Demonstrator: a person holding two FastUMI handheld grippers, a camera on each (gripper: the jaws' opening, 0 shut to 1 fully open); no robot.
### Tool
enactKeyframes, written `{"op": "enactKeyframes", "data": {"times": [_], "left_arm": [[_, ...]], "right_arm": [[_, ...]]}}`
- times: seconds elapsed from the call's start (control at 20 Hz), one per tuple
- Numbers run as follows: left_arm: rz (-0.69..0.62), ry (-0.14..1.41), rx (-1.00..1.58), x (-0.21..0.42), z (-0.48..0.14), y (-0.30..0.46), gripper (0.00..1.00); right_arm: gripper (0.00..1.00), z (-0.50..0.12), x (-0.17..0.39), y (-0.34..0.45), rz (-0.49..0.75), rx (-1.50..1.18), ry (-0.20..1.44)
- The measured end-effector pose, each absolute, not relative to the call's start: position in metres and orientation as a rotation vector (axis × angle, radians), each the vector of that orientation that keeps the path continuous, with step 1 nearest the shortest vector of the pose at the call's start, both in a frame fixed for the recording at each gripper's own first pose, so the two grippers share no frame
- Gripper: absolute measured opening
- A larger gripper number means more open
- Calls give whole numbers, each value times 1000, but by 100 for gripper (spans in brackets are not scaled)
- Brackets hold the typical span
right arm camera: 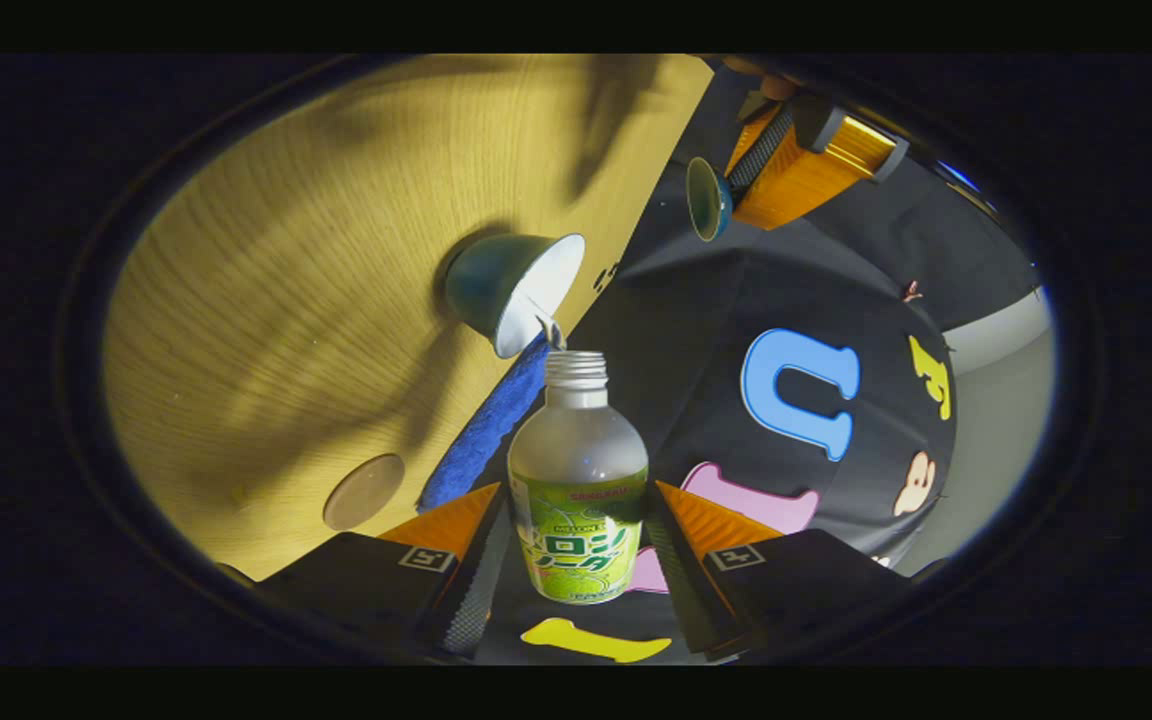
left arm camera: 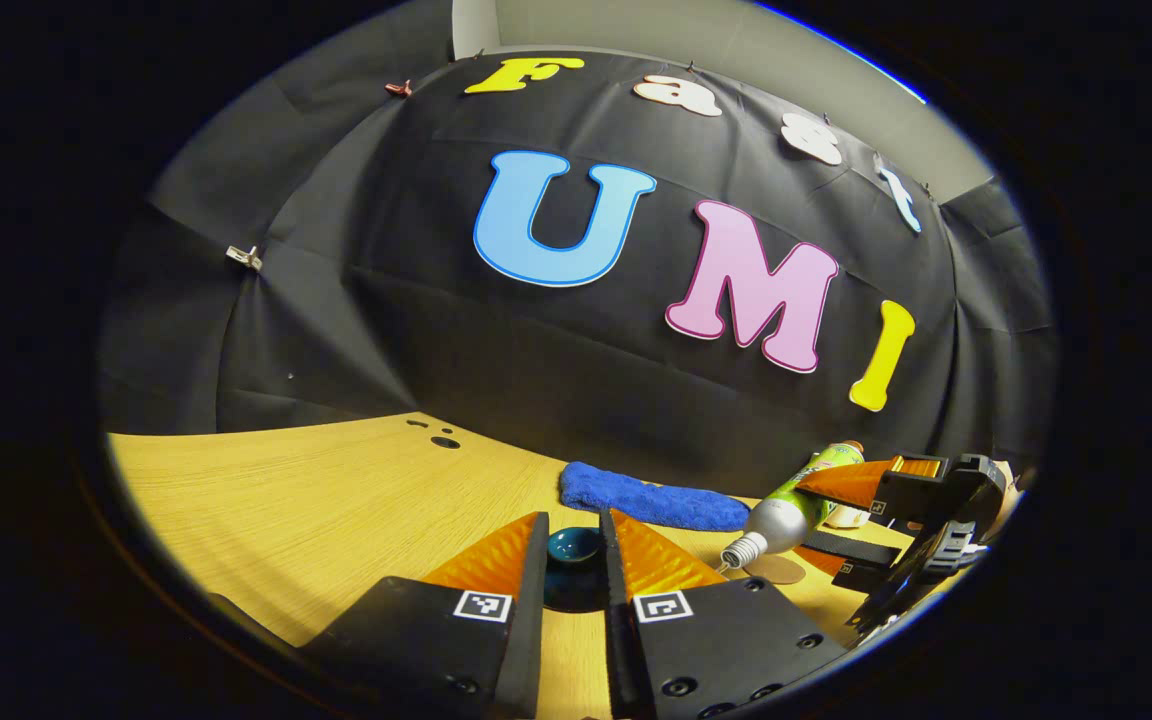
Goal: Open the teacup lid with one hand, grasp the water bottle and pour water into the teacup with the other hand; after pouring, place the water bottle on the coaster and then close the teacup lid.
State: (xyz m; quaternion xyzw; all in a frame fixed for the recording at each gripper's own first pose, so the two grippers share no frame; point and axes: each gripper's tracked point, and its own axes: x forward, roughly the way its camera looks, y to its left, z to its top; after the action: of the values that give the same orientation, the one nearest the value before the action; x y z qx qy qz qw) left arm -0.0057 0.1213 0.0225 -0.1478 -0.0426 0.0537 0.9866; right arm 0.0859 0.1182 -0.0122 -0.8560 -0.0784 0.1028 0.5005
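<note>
The wooden surface (left arm camera: 316, 500) spreads from 9 o'clock toward 5 o'clock in the left gripper view, with the black cloth wall behind it. In the right gripper view the same surface is turned on its side, at 9 to 12 o'clock. A blue towel (left arm camera: 651, 497) lies along the far edge of the surface, just past the middle.

The water bottle (right arm camera: 578, 480) stands at the centre of the right gripper view, gripped at its labelled body by the right claw (right arm camera: 576, 545), whose two fingers press on it from either side. Its uncapped mouth points at the teacup (right arm camera: 516, 290), at about 11 o'clock, and a thin thread of water runs from the mouth to the cup's white rim.

The left claw (left arm camera: 574, 560) is clenched on the dark teacup lid (left arm camera: 574, 550), held between its fingers at 6 o'clock, above the surface; in the right gripper view the lid shows at about 1 o'clock.

The round coaster (right arm camera: 364, 491) lies bare on the surface at 8 o'clock in the right gripper view, near the towel's end.
</note>
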Motion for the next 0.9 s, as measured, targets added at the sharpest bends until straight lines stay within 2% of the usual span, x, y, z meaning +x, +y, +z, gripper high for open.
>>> {"op": "enactKeyframes", "data": {"times": [0.1,0.2,0.35,0.75,0.85,0.9], "left_arm": [[109,-85,-298,-5,21,121,30],[108,-83,-297,-5,21,121,27],[108,-85,-300,-6,22,121,30],[107,-87,-316,-6,22,123,30],[106,-87,-315,-6,22,122,30],[106,-86,-314,-6,22,122,30]], "right_arm": [[72,-9,84,120,240,-2094,-219],[76,8,85,130,212,-2125,-272],[76,23,90,137,188,-2147,-339],[76,28,93,141,181,-2216,-371],[72,29,93,142,187,-2234,-377],[76,30,93,142,192,-2238,-379]]}}
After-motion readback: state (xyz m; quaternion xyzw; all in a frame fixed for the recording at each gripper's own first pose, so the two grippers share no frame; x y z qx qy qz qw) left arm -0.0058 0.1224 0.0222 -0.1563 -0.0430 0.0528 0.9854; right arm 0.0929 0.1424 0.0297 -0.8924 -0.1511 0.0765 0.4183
